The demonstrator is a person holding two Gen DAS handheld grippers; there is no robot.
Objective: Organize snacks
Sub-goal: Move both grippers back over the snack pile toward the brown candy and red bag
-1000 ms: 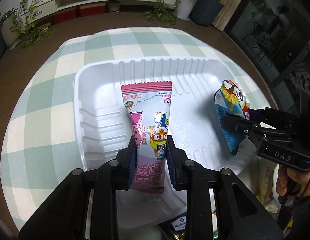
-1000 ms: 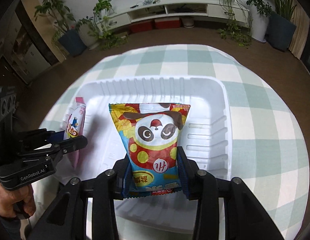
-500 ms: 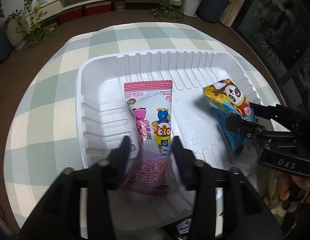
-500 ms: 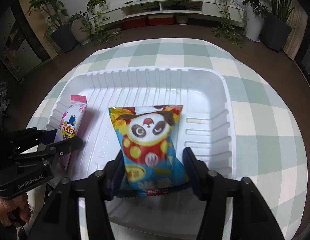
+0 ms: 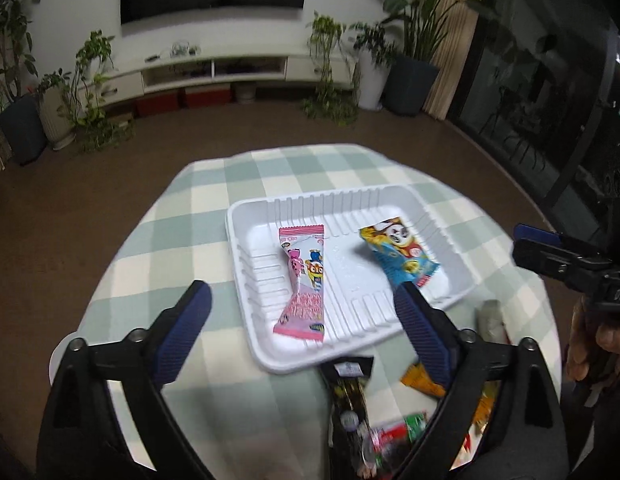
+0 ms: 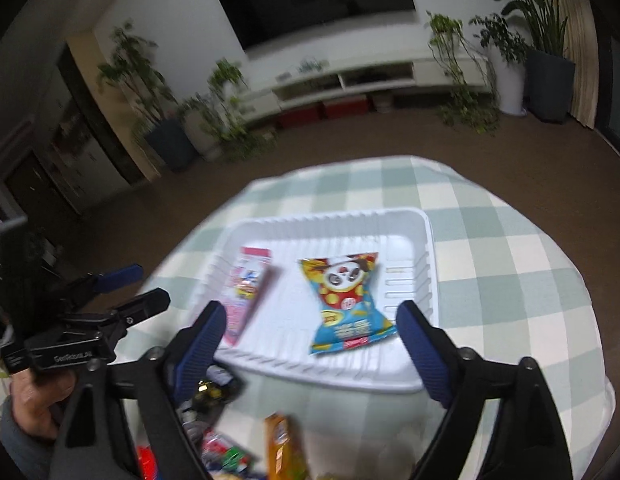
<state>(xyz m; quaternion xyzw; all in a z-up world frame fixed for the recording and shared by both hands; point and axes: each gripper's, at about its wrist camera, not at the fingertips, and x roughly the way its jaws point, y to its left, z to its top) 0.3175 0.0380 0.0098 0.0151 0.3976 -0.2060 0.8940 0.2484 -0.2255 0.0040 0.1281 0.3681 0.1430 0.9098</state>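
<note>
Both grippers' jaws gape wide, empty, above glossy packets in ribbed white tray [image 5: 245, 264].

The tray [image 5: 245, 264] sits on the table [image 5: 181, 216] ahead of me. In it, the tall packet [image 5: 303, 280] lies left, the panda bag [image 5: 398, 256] right, apart. A snack pile [image 5: 374, 420] lies before the tray, nearer me.

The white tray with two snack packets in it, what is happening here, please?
A person holds a gripper tool in each hand and sorts snacks. The pink packet and the panda packet lie flat in the white tray. The left tool and the right tool are both open and empty. More snacks wait near the tray.
</note>
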